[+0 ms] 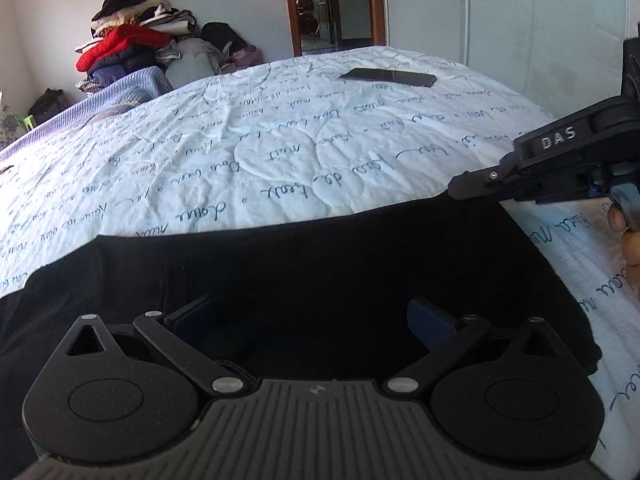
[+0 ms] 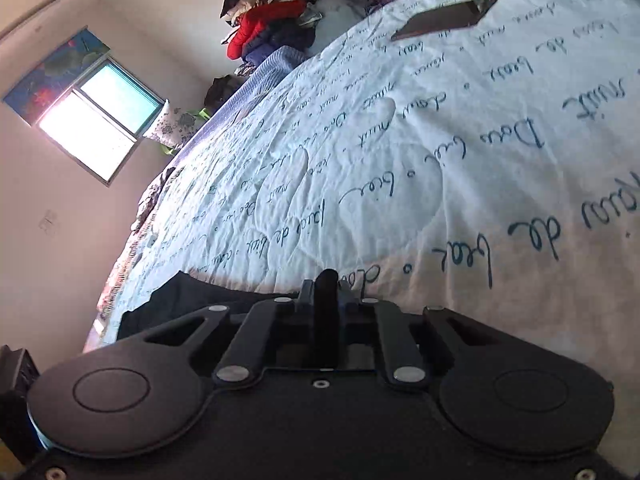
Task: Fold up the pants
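Note:
Black pants [image 1: 320, 264] lie spread on the white quilt with blue script [image 1: 248, 148]. My left gripper [image 1: 312, 320] is open just above the dark cloth, its blue pads apart. My right gripper [image 1: 460, 190] shows at the right edge of the left wrist view, at the pants' far right corner. In the right wrist view my right gripper [image 2: 326, 284] is shut, with a fold of the black pants [image 2: 326, 308] pinched between its fingers. More of the pants [image 2: 180, 300] trail off to the left there.
A dark phone [image 1: 388, 77] lies on the quilt further back, also seen in the right wrist view [image 2: 444, 18]. A pile of clothes [image 1: 132, 40] with a red jacket sits beyond the bed's far left. A doorway [image 1: 332, 4] is behind.

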`<state>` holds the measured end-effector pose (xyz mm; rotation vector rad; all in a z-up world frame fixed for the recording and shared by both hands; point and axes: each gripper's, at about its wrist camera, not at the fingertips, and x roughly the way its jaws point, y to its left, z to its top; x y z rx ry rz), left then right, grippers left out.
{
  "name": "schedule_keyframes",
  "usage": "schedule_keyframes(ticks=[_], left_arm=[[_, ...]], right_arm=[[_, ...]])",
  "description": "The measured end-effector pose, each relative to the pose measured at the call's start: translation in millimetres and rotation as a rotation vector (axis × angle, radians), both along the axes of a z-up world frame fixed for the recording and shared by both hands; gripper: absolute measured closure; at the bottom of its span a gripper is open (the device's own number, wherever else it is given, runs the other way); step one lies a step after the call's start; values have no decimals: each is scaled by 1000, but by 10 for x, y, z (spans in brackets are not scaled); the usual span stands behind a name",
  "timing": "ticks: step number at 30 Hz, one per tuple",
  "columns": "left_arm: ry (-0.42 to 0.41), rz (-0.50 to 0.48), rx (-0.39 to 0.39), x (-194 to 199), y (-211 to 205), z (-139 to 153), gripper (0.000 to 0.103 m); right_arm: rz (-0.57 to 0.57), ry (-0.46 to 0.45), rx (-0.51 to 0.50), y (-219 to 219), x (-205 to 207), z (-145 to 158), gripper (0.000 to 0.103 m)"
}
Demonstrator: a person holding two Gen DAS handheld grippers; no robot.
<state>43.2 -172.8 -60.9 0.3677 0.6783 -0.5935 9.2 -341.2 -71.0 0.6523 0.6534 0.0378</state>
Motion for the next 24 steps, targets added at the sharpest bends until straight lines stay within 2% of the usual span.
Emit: schedule_keyframes(ticks=[2,4,6,7,8,10,12,13,14,15,18,20,22,24], left_arm=[[-4,5,-11,-10,12,12,0],[31,10,-7,36,-16,-49,0],[37,11,-15,58,-24,-71,0],[40,10,-17,63,-20,-59,0],[45,10,-20,73,-11,-39,0],[57,17,-35,97,19,-28,0],[70,25,-45,116,39,-36,0],[74,27,-49,123,46,-35,0],[74,28,-49,123,41,-32,0],[71,28,-47,119,37,-29,4],[31,60,-8,115,29,-44,1],[37,71,-24,145,73,-40,0],[50,67,-35,163,101,-24,0],[39,70,-41,174,147,22,1]], right_arm=[[-4,-12,-139,156,17,109,94],[-15,20,-266,269,123,77,95],[-24,71,-315,326,159,31,92],[-49,69,-336,308,136,49,85],[-87,55,-395,312,8,130,71],[-103,17,-545,521,-141,306,67],[-37,-21,-661,720,-259,416,62],[11,-26,-710,849,-311,450,54],[46,-12,-746,957,-323,439,52],[68,13,-768,1031,-316,409,51],[55,104,-744,1014,-259,244,49],[19,165,-728,932,-263,126,25],[-39,162,-773,952,-340,83,9],[-91,175,-822,998,-402,106,4]])
